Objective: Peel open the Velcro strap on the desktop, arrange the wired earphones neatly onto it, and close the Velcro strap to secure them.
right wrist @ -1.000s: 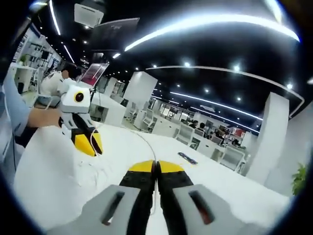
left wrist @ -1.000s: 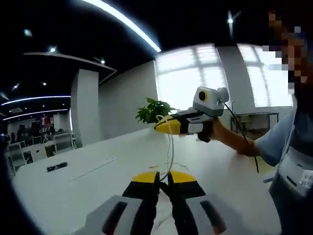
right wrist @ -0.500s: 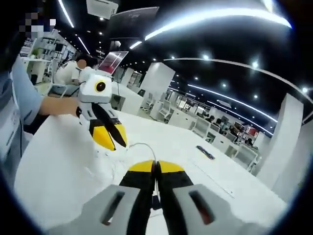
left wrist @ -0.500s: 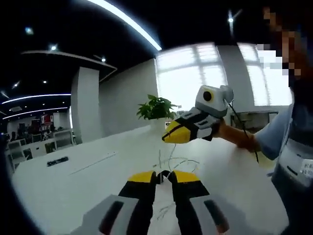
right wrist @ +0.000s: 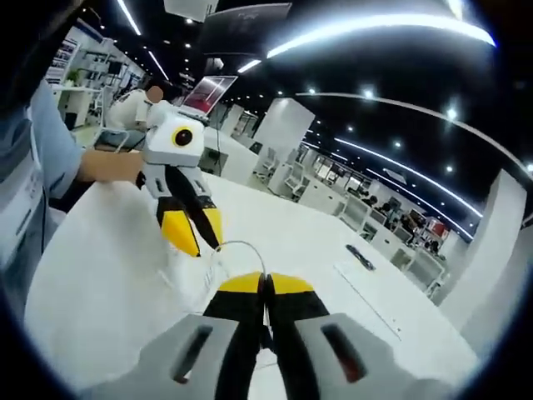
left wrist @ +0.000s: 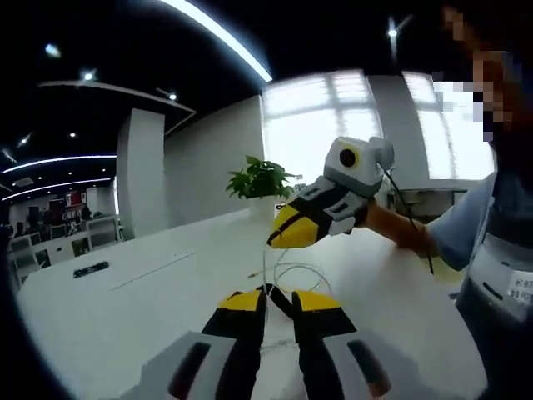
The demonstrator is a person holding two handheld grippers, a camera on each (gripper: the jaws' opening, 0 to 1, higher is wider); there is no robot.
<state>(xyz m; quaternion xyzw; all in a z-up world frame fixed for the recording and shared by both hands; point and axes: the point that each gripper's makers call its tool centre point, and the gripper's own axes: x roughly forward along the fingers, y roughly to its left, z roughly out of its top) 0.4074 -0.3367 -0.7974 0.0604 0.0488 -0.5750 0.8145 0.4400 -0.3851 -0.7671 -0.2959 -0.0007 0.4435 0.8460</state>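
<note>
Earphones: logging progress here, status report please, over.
Both grippers raised above the white desk. Right gripper shut on the earphone cable; left gripper pinching the same cable. Velcro strap not identifiable. Nothing in the way.

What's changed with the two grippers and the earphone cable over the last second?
The two grippers have closed in on each other: the right gripper now sits nearer the left gripper, and the white earphone cable that hung stretched between them has slackened into loops. Both still pinch the cable, shut. The white desk is unchanged.
</note>
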